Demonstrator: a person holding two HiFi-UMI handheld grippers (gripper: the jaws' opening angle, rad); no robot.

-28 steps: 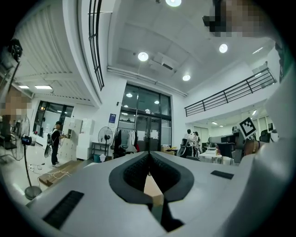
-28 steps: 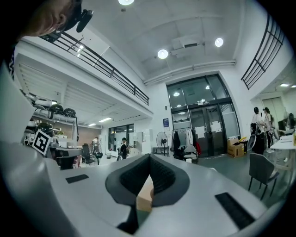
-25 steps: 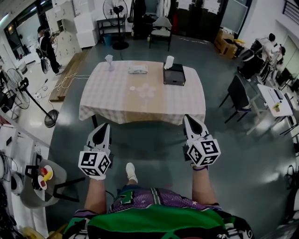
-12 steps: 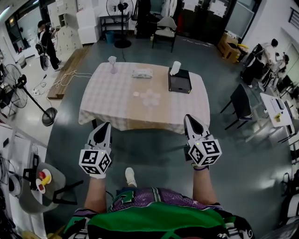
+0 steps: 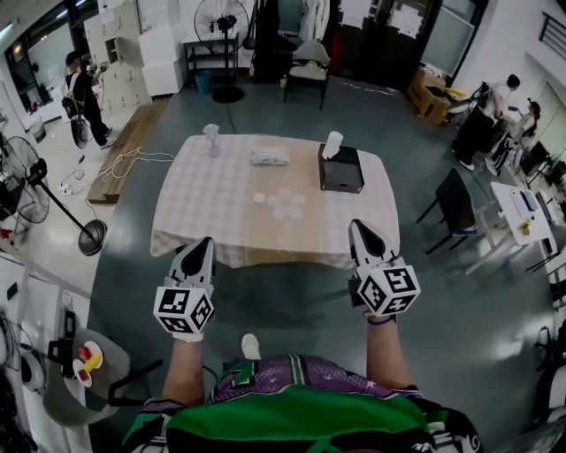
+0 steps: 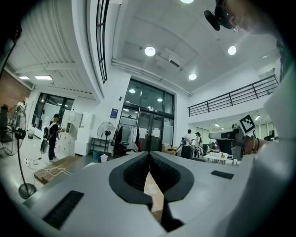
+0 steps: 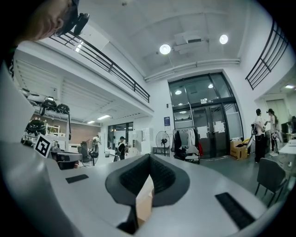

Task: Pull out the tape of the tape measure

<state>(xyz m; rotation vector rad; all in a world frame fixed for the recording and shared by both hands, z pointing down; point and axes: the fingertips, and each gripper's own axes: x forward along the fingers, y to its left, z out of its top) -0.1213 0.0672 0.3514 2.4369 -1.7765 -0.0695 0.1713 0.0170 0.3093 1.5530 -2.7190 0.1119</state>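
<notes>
1. A table (image 5: 203,190) draped in a pale checked cloth is standing in the middle of a large hall, on a smooth grey floor (image 5: 433,292).
2. On the cloth, a black box (image 5: 340,170) with a white tissue rising from it is sitting towards the far right. A flat white object (image 5: 269,157) is lying just beside it, a small clear vessel (image 5: 211,137) is standing at the far left, and a cluster of pale round pieces (image 5: 281,203) is lying near the centre.
3. The tape measure is presumably lying among these small things, but each is showing too small to say which one it is.
4. Beyond the table, a pedestal fan (image 5: 221,26) and a chair (image 5: 308,62) are standing before glass doors. A second fan (image 5: 35,177) is standing at the left and a dark chair (image 5: 453,181) at the right. A person (image 5: 81,93) is standing at the far left.
5. The left gripper (image 5: 204,242) is being held level, short of the table's near edge. Its jaws are lying together with nothing between them, and it is touching nothing.
6. The right gripper (image 5: 359,226) is being held level alongside, well apart from the left. Its jaws are likewise pressed together, empty, and clear of the cloth.
</notes>
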